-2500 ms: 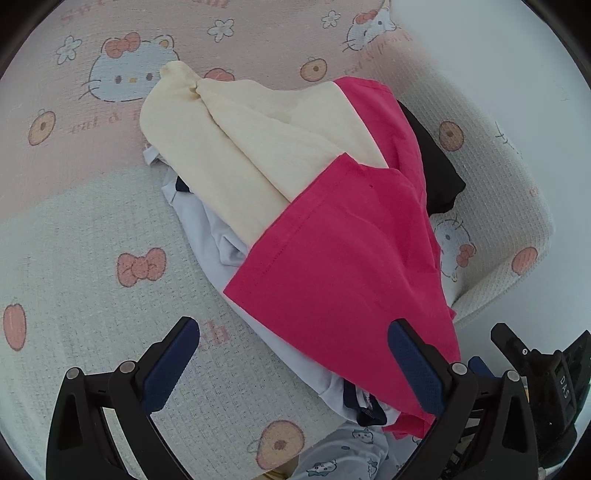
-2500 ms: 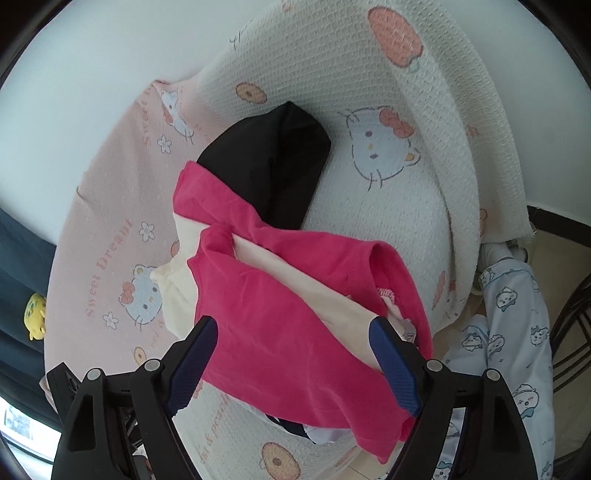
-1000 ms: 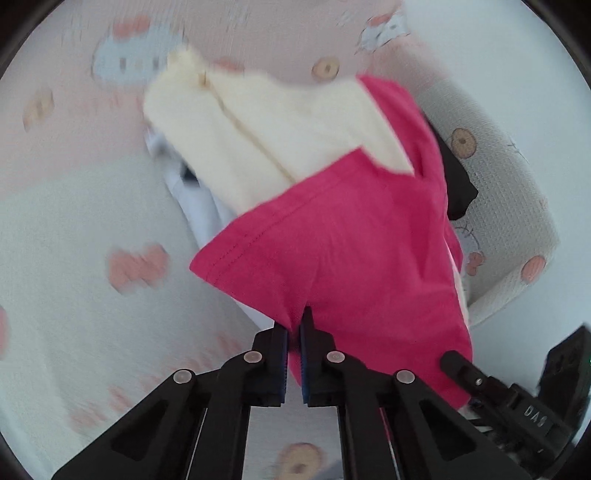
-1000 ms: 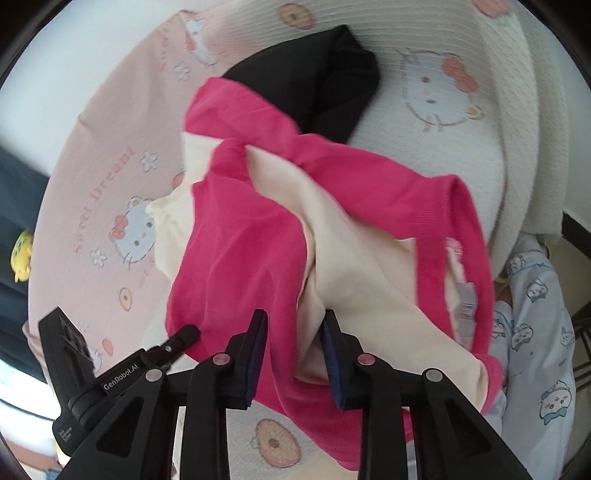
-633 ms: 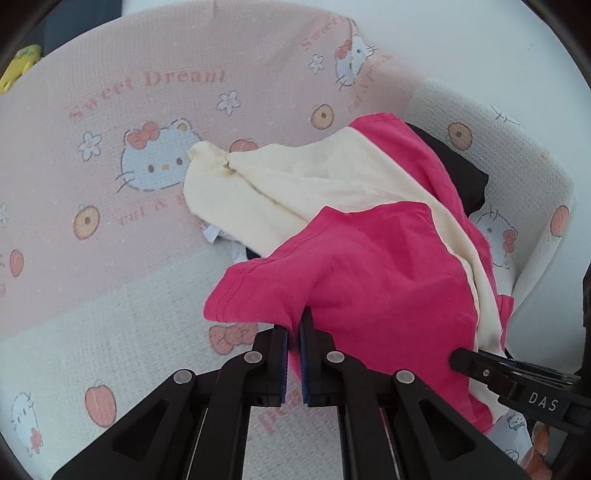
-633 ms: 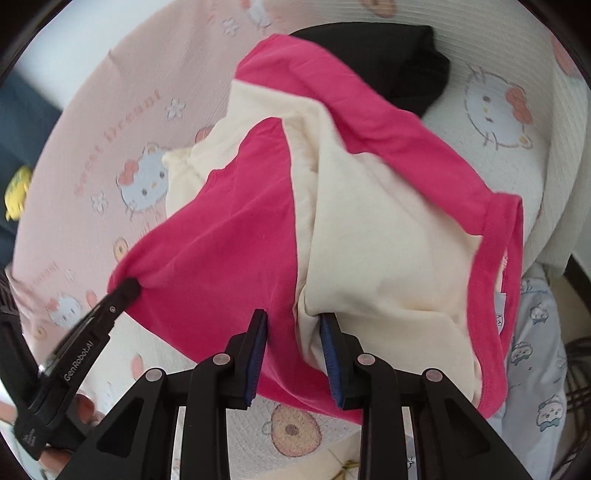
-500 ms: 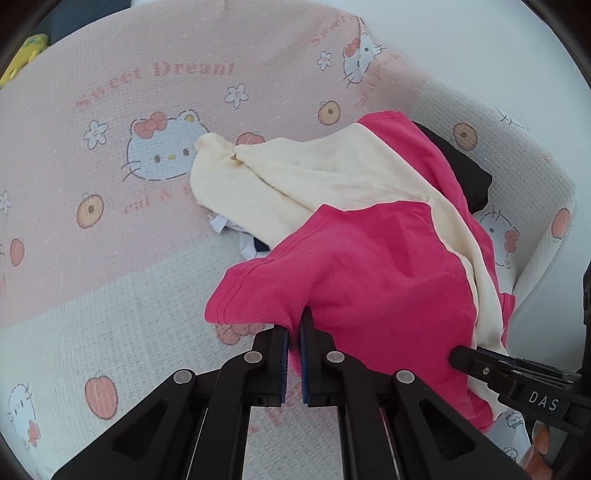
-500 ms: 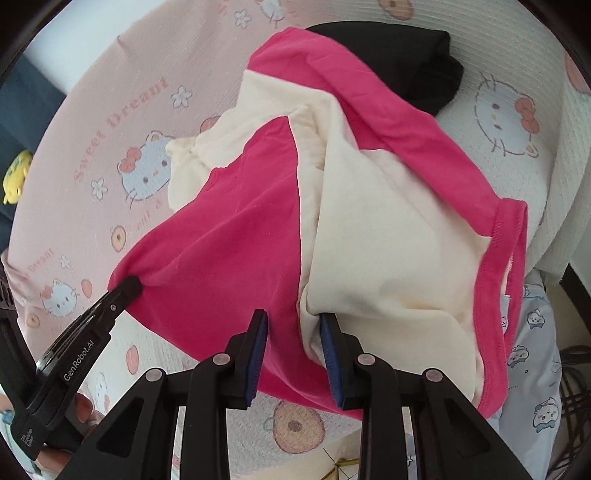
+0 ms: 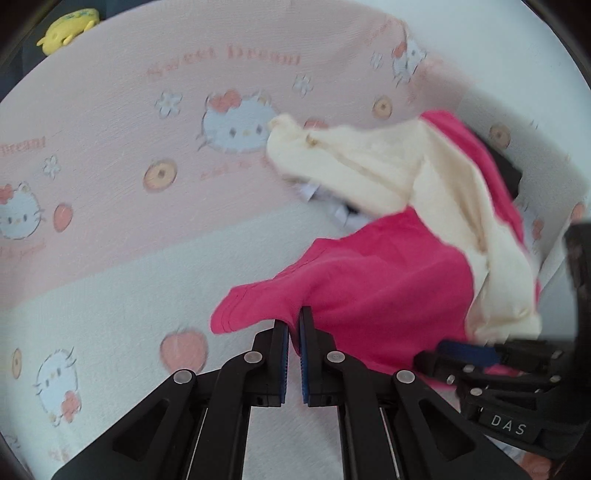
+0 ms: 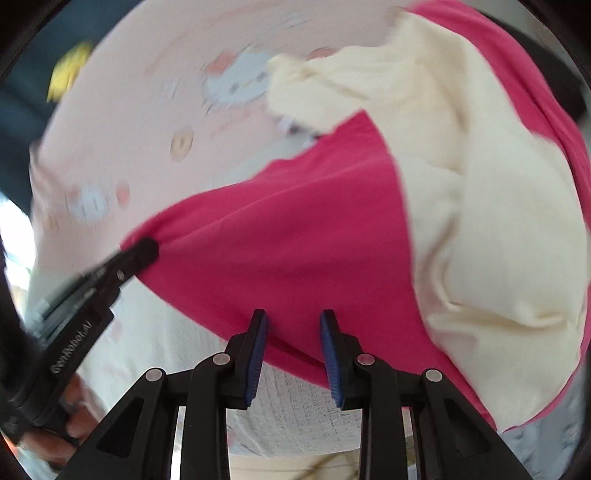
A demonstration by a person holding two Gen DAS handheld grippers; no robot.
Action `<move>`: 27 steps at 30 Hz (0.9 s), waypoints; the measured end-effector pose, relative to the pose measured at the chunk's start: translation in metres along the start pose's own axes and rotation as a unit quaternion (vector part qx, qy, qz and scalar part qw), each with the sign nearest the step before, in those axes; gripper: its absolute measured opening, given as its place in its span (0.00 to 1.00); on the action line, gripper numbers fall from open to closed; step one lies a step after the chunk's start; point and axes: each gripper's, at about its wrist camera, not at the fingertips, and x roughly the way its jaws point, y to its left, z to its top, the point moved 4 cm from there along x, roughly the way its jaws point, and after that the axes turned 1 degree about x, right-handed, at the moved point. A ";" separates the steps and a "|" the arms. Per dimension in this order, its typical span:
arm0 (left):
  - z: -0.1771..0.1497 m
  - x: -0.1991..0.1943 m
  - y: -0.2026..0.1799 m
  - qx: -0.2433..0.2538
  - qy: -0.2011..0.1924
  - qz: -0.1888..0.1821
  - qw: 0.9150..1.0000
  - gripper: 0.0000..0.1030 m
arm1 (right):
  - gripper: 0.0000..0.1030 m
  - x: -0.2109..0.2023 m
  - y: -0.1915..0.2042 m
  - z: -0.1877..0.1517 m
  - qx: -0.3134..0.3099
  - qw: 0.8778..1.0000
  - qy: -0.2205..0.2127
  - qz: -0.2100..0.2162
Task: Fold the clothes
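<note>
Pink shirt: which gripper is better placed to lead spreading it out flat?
Probably left. The left gripper is clamped on the pink shirt at its free edge, with bare blanket beside it. The right gripper grips the hem beside the bunched cream cloth.

We seem to be in a home, likely a bedroom or living room. A soft seat or bed fills the frame, draped in a cartoon-cat blanket (image 9: 155, 155), pink above and cream below, printed with bows, flowers and "Sweet Dream". A loose pile of clothes (image 9: 388, 266) lies at right. A yellow plush toy (image 9: 68, 27) sits at upper left, a plain white wall (image 9: 517, 66) at upper right.
</note>
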 end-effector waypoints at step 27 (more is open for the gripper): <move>-0.015 -0.009 0.033 -0.148 0.030 -0.161 0.975 0.65 | 0.63 -0.102 -0.176 0.002 0.249 0.960 -0.126 -0.002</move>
